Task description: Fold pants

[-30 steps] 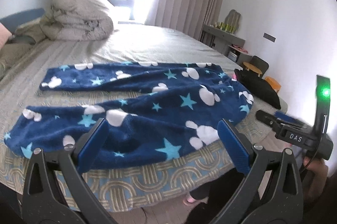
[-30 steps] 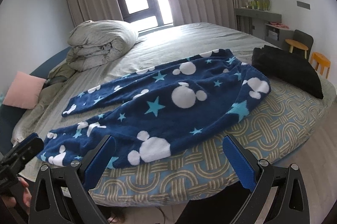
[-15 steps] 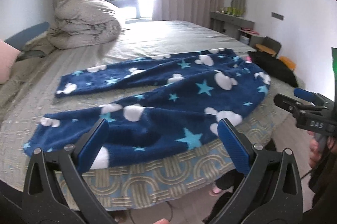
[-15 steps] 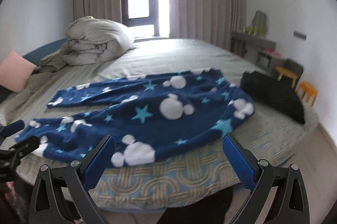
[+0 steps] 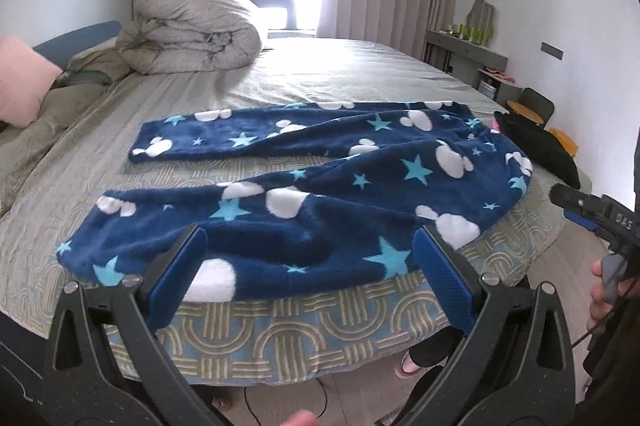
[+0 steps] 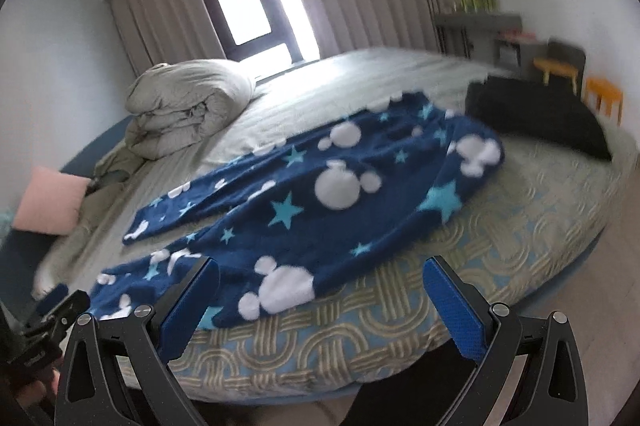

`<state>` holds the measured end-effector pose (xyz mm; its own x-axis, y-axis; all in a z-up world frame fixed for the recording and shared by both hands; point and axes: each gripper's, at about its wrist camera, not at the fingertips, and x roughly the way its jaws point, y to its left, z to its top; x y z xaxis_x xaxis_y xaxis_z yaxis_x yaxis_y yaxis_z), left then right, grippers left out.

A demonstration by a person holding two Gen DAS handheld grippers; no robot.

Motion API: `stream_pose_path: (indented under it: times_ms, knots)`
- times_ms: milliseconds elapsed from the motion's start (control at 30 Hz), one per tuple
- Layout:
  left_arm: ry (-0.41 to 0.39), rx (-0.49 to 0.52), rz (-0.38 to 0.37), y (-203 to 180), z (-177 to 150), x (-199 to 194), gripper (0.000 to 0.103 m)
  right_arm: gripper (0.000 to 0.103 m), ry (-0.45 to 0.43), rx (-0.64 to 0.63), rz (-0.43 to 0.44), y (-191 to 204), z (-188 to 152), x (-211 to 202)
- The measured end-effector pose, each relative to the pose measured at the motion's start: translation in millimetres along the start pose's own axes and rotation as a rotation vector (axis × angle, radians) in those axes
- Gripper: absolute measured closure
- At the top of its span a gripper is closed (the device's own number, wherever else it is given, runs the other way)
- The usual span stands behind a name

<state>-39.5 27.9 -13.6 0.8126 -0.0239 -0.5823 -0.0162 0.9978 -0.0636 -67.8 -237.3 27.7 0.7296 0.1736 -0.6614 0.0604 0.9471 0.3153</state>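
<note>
Dark blue fleece pants [image 5: 320, 194] with white mouse heads and light blue stars lie spread flat on the bed, legs apart toward the left, waist at the right. They also show in the right wrist view [image 6: 320, 194]. My left gripper [image 5: 308, 266] is open and empty, just off the bed's near edge in front of the nearer leg. My right gripper [image 6: 320, 290] is open and empty, off the near edge by the pants' middle. The right gripper also shows at the right of the left wrist view [image 5: 592, 214].
A rolled grey duvet [image 5: 192, 30] sits at the bed's far left with a pink pillow [image 5: 20, 82]. A black garment [image 6: 536, 114] lies right of the waist. A desk [image 5: 464, 54] and small orange stools [image 6: 600, 94] stand by the right wall.
Both grippers have shifted along the bed's near edge and stay open. The right wrist view has tilted and is blurred by motion. The pants have not moved.
</note>
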Motion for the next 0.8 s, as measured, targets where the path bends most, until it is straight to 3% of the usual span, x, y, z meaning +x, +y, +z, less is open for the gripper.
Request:
stream_pose_path:
  times_ms: [367,467,600,667,700,800]
  knots:
    - [0.059,-0.032,0.009,4,-7,6,0.001,0.0,0.01,-0.041,0.02,0,-7,-3]
    - [0.067,-0.032,0.014,4,-7,5,0.006,0.002,0.011,-0.034,0.029,-4,-7,-3]
    - [0.105,-0.114,-0.055,15,-9,9,0.007,0.008,0.022,-0.011,0.032,-13,-6,-1]
    - [0.124,-0.171,-0.092,23,-12,11,0.012,0.008,0.024,-0.001,0.03,-17,-6,-1]
    - [0.134,-0.196,-0.106,27,-13,13,0.019,0.008,0.023,0.002,0.027,-19,-5,-1]
    - [0.172,-0.274,-0.133,39,-18,20,0.024,0.008,0.021,0.014,0.021,-24,-5,0]
